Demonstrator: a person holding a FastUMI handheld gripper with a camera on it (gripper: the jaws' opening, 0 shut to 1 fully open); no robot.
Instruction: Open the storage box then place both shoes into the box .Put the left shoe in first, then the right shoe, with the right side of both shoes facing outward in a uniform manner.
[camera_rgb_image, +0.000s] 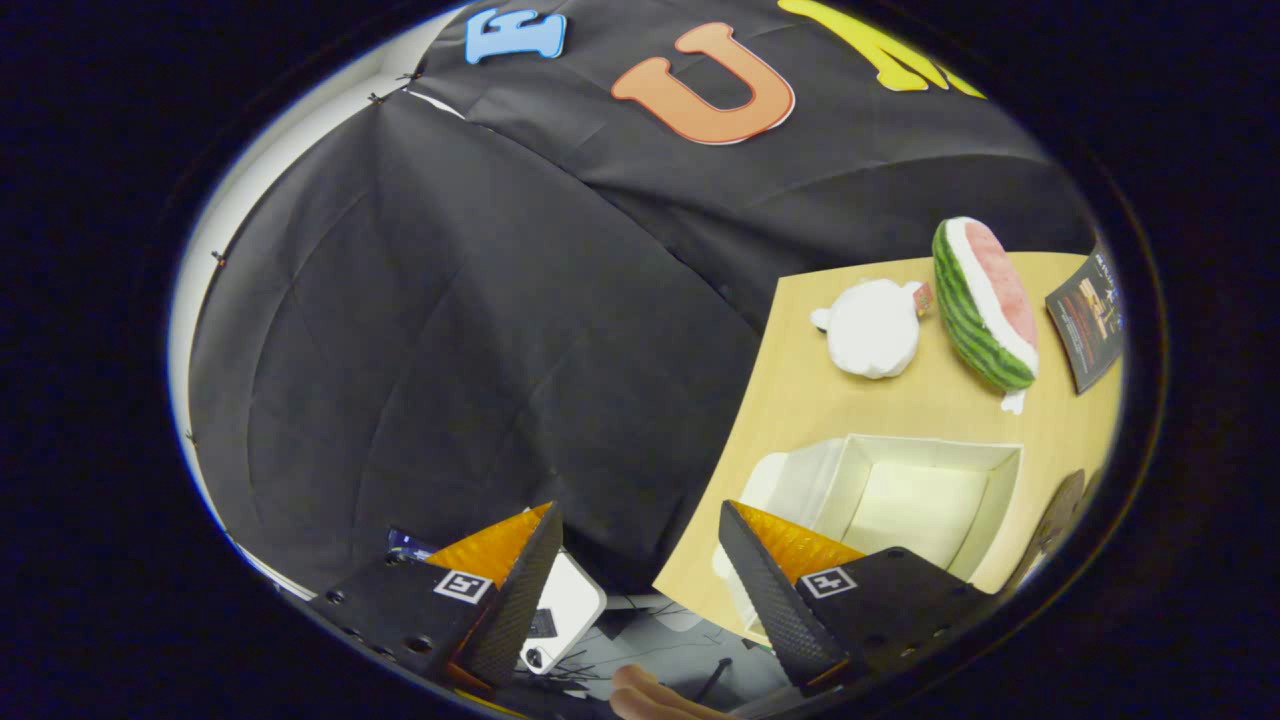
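The white storage box (930, 495) stands open on the wooden table (800, 400), its inside bare, its lid (775, 500) hanging down off the side nearest the table's edge. My gripper (640, 520) is open, with nothing between its fingers. The right finger (770, 590) hangs over the box's lid side, and the left finger (520, 590) is off the table, over the black cloth. A dark brown shape (1055, 525), maybe a shoe, peeks in just beyond the box; I cannot tell which shoe.
A white plush toy (873, 327) and a watermelon-slice plush (985, 305) lie on the table beyond the box, with a dark booklet (1088, 320) past them. A white phone (560, 612) and part of a hand (650, 695) sit below the fingers, off the table.
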